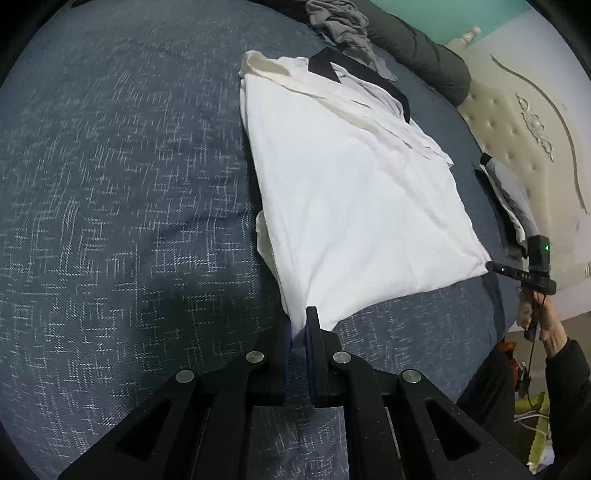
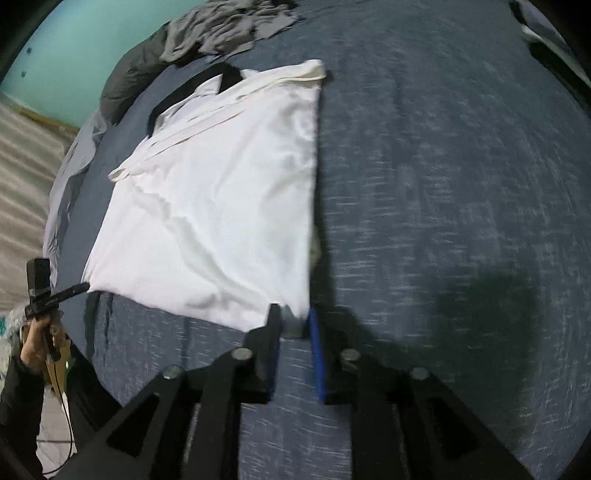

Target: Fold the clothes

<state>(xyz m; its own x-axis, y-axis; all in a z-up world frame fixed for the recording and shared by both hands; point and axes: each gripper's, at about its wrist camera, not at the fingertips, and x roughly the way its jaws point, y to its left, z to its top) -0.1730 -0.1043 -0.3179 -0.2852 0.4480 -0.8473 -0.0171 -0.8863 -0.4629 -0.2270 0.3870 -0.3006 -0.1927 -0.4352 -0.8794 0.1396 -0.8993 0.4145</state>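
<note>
A white shirt (image 1: pixel 351 192) with a black collar (image 1: pixel 369 77) lies flat and partly folded on the blue patterned bed cover (image 1: pixel 110 184). My left gripper (image 1: pixel 302 317) is shut on the shirt's near hem corner. At the other hem corner is my right gripper (image 1: pixel 493 266), held by a hand (image 1: pixel 535 314). In the right wrist view the shirt (image 2: pixel 221 206) spreads to the left, and my right gripper (image 2: pixel 293 312) stands open, with the hem corner reaching in between its fingertips. The left gripper (image 2: pixel 83 287) pinches the far hem corner there.
A grey crumpled garment (image 1: pixel 340 22) and a dark padded jacket (image 1: pixel 417 48) lie beyond the collar. A stack of folded clothes (image 1: pixel 509 199) sits by the cream tufted headboard (image 1: pixel 524 122). Bare bed cover (image 2: pixel 443 184) stretches beside the shirt.
</note>
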